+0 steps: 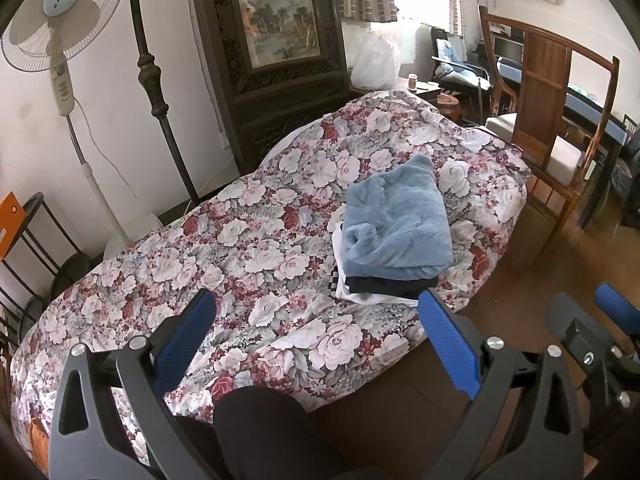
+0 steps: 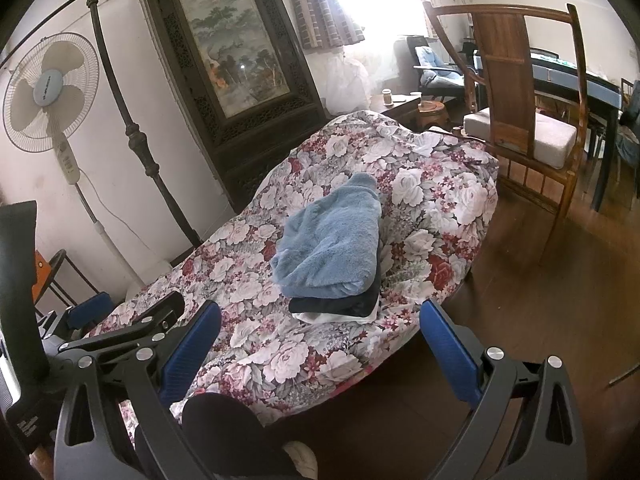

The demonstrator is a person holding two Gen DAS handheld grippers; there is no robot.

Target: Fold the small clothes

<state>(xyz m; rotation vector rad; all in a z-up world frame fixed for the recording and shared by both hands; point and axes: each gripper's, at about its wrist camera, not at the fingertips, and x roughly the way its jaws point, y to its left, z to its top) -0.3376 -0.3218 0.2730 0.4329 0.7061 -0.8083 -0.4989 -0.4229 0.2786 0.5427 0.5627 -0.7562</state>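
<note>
A folded fluffy blue garment [image 1: 396, 228] [image 2: 332, 248] tops a small stack on the floral bedcover [image 1: 224, 256] [image 2: 432, 200]. Under it lie a dark folded piece [image 1: 384, 284] [image 2: 340, 306] and a white one [image 1: 360, 298] [image 2: 340, 318]. My left gripper [image 1: 320, 340] hangs open above the bed's near edge, short of the stack, nothing between its blue fingers [image 1: 448, 344]. My right gripper [image 2: 320, 344] is also open and empty, held back from the stack. The left gripper shows at the left edge of the right wrist view.
A wooden chair [image 1: 556, 128] [image 2: 528, 120] stands at the bed's far right on the wooden floor [image 2: 540, 300]. A standing fan [image 1: 60, 32] [image 2: 52, 92] and a dark bedpost [image 1: 156, 80] are at the left wall. A person's dark-clothed knee [image 1: 260, 428] is below the grippers.
</note>
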